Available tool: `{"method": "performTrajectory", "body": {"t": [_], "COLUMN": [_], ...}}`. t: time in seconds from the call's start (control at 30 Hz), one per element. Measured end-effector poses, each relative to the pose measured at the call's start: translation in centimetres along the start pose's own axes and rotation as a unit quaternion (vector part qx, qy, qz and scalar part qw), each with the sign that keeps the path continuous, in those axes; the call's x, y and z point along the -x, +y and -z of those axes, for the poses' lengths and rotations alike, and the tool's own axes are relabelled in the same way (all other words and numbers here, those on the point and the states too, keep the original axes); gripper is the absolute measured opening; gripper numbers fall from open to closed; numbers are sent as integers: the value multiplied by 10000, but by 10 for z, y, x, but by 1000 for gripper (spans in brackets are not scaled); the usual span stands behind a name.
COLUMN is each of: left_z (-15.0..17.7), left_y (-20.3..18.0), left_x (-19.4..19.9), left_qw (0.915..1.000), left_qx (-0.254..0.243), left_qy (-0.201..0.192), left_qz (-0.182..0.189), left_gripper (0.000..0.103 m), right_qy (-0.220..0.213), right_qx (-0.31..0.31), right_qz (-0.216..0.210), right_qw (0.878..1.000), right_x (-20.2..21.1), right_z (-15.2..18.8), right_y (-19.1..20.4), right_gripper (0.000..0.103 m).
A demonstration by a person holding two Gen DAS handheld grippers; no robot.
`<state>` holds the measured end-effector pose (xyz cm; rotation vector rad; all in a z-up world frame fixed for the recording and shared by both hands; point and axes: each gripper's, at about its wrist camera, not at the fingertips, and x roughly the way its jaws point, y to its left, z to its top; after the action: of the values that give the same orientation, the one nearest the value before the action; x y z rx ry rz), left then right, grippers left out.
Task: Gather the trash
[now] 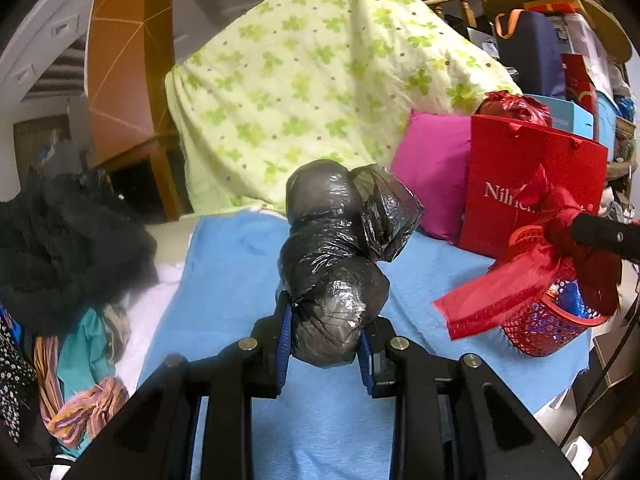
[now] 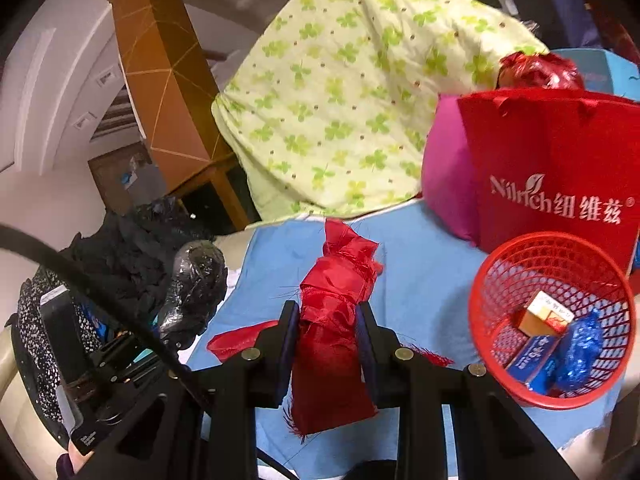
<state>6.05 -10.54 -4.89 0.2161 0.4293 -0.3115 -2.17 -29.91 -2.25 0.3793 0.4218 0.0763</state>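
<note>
My left gripper (image 1: 325, 340) is shut on a knotted black plastic bag (image 1: 340, 248), held up above the blue sheet (image 1: 232, 272). The same black plastic bag (image 2: 196, 284) shows at the left in the right wrist view. My right gripper (image 2: 326, 332) is shut on a crumpled red cloth scrap (image 2: 336, 312), also lifted off the sheet. The red cloth scrap (image 1: 520, 284) hangs at the right in the left wrist view, in front of a red mesh basket (image 1: 548, 328). The red mesh basket (image 2: 500, 264) stands on the sheet at the right, holding small boxes and a blue wrapper (image 2: 580, 352).
A red paper gift bag (image 2: 552, 168) and a pink cushion (image 2: 444, 184) stand behind the basket. A green clover-print quilt (image 2: 340, 92) is piled at the back. Dark fluffy clothing (image 1: 68, 248) and striped fabrics (image 1: 80, 400) lie at the left. A wooden post (image 1: 128, 60) rises behind.
</note>
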Motion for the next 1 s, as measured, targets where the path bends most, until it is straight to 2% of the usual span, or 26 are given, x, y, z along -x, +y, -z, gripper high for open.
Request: {"method": "performTrajectory", "body": {"t": [0.47,1.0], "left_z": [-5,-7], "left_y": [-38,-67], "left_x": [9,3], "left_qw": [9993,9978], "left_qx": [-276,-484], "left_qy": [57,192], "left_qz": [257,423], "left_gripper": [30,30], "right_qy": [-528,-688], "right_qx": [-135,-319], "right_qz": [234,423], "right_qw": [9982,9962], "right_x": [45,56], "right_z": [-8,-5], "right_y": [-29,-54], "right_gripper": [31,31]}}
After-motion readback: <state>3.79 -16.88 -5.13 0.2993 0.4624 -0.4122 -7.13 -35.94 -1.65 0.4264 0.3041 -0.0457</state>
